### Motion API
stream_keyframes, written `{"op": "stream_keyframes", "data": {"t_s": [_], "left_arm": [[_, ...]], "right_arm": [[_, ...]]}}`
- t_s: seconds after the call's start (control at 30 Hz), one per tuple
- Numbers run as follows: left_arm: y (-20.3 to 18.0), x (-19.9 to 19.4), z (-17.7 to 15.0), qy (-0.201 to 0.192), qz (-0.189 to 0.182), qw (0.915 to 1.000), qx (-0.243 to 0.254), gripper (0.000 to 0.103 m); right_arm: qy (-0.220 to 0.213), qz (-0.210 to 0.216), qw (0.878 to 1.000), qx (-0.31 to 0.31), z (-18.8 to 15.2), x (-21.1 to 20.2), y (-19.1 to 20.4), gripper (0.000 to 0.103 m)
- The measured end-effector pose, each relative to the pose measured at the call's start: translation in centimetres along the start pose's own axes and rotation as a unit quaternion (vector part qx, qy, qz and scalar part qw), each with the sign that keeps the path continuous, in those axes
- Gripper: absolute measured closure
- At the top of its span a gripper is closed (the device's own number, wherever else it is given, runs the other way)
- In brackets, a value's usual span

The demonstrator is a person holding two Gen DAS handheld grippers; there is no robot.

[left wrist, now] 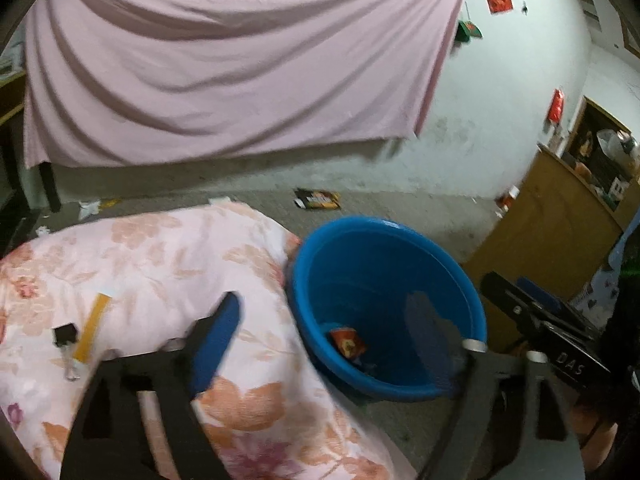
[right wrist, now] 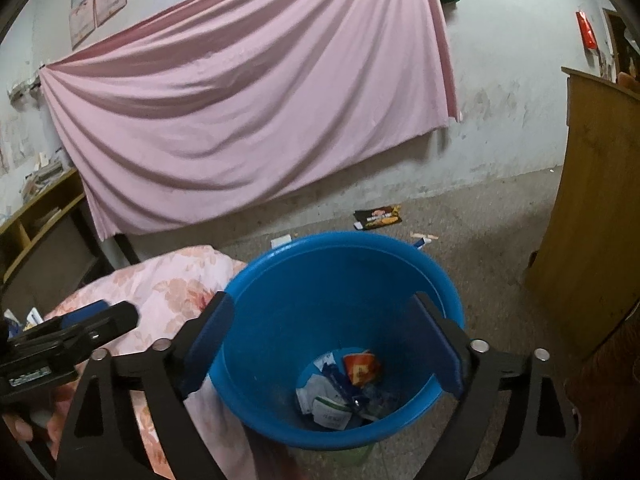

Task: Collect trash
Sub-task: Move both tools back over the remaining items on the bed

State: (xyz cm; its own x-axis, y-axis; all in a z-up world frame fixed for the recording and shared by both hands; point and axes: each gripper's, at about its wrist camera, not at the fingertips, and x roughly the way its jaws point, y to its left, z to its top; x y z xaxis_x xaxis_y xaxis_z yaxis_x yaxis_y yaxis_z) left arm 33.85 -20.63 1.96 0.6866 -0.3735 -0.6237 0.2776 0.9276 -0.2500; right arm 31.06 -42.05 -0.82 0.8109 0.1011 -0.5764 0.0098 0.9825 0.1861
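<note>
The right gripper [right wrist: 320, 344] hangs directly over the round blue plastic bucket [right wrist: 432, 264], jaws spread wide and empty; crumpled wrappers [right wrist: 340, 384] lie in the bucket's bottom. The left gripper [left wrist: 324, 344], also released and empty, straddles the bucket's rim and the pink floral quilt [left wrist: 152, 256]. A black snack packet [right wrist: 378, 216] remains on the concrete floor beyond the bucket, its long axis crosswise, probably next. Only the left view shows a yellow strip [left wrist: 93, 326] on the quilt.

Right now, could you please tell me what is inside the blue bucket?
The blue bucket holds a red wrapper and white packets; anything beneath that litter is covered.
</note>
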Motion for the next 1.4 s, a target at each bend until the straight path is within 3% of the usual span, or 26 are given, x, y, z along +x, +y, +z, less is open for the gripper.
{"op": "stream_keyframes", "data": {"t_s": [0.03,0.13,0.23,0.47,0.77,0.97,1.13,1.3,1.4], "left_arm": [[0.4,-0.5,0.0,-0.009,0.004,0.9999,-0.004,0.014],[1.3,-1.6,0.1,-0.026,0.016,0.9995,-0.009,0.014],[2.3,-3.0,0.1,-0.049,0.02,0.9985,-0.011,0.005],[4.6,-7.8,0.0,-0.135,0.038,0.99,-0.016,0.002],[8.3,-14.8,-1.0,-0.247,0.099,0.9638,-0.012,0.002],[10.7,-17.9,-2.3,-0.287,0.14,0.9474,-0.004,0.002],[12.9,-20.2,-3.6,-0.322,0.172,0.9311,0.0,0.002],[14.6,-21.5,-4.5,-0.333,0.192,0.9232,0.005,0.002],[15.7,-21.8,-5.1,-0.331,0.2,0.9223,0.008,0.002]], "right_arm": [[-0.006,0.001,1.0,0.002,0.1,-0.2,0.1,0.0],[-0.028,0.006,1.0,0.005,0.4,-0.8,0.4,0.0],[-0.053,0.015,0.998,0.004,0.8,-1.5,0.8,0.0],[-0.139,0.049,0.989,-0.012,1.6,-3.8,3.8,0.0],[-0.252,0.098,0.962,-0.04,1.6,-6.5,9.0,0.0],[-0.312,0.128,0.939,-0.067,0.9,-7.9,12.7,0.0],[-0.338,0.151,0.924,-0.09,0.1,-8.3,15.7,0.0],[-0.34,0.173,0.918,-0.11,-0.8,-8.0,18.0,0.0],[-0.328,0.175,0.92,-0.122,-1.3,-7.5,19.2,0.0]]}}
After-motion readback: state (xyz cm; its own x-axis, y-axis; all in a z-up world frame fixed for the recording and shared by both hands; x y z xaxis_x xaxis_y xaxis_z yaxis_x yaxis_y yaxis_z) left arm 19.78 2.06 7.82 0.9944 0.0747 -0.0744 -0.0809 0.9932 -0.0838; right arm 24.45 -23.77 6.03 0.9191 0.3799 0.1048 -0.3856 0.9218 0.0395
